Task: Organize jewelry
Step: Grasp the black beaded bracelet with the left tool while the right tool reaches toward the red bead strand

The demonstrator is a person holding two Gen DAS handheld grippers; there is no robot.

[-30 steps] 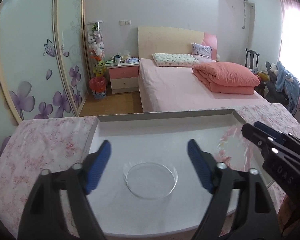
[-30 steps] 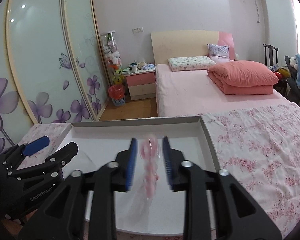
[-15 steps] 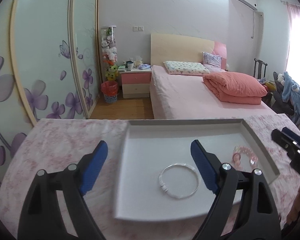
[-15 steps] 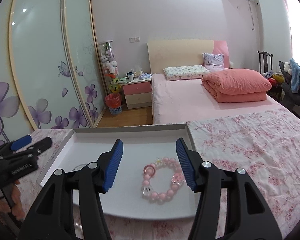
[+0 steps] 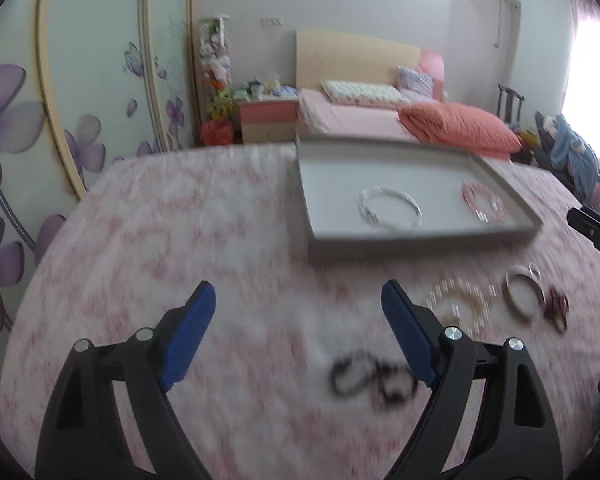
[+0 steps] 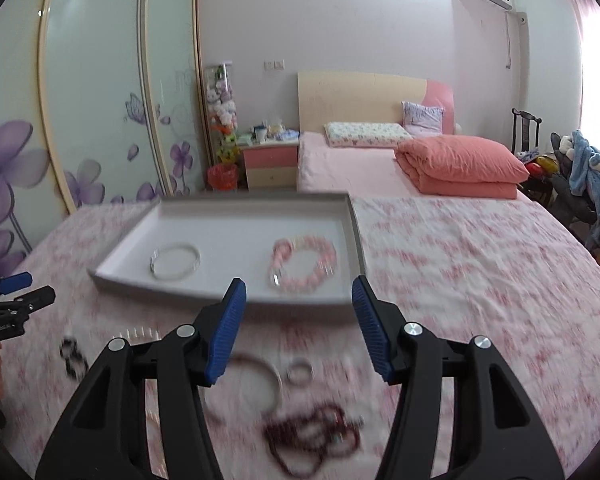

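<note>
Both your grippers are empty and over the loose pile, not the tray, which reads as a reach for the next pieces.

Left gripper: jaws spread wide, nothing between the pads. The black bead strand lies on the floral cloth just below and inside the right finger, at about 5 o'clock from the gap. The jaws look preset wide so you can drop over it.

Right gripper: jaws apart and empty, about half-way, no contact with anything. Below the gap, at 6 o'clock, are a thin bangle, a small ring and a dark red bead tangle.

The tray sits at 12 o'clock from the right gripper and at about 1 o'clock in the left wrist view. In it are the silver bangle at left and the pink bead bracelet at right, well apart and flat, so they don't tangle. A pale bead strand is still on the cloth near the tray.

Versus a second ago: the right jaws were close around the pink bracelet over the tray; now it lies there released and the jaws are wider. The left gripper was right above the silver bangle; both have since pulled back to the pile. Both views are motion-blurred.
</note>
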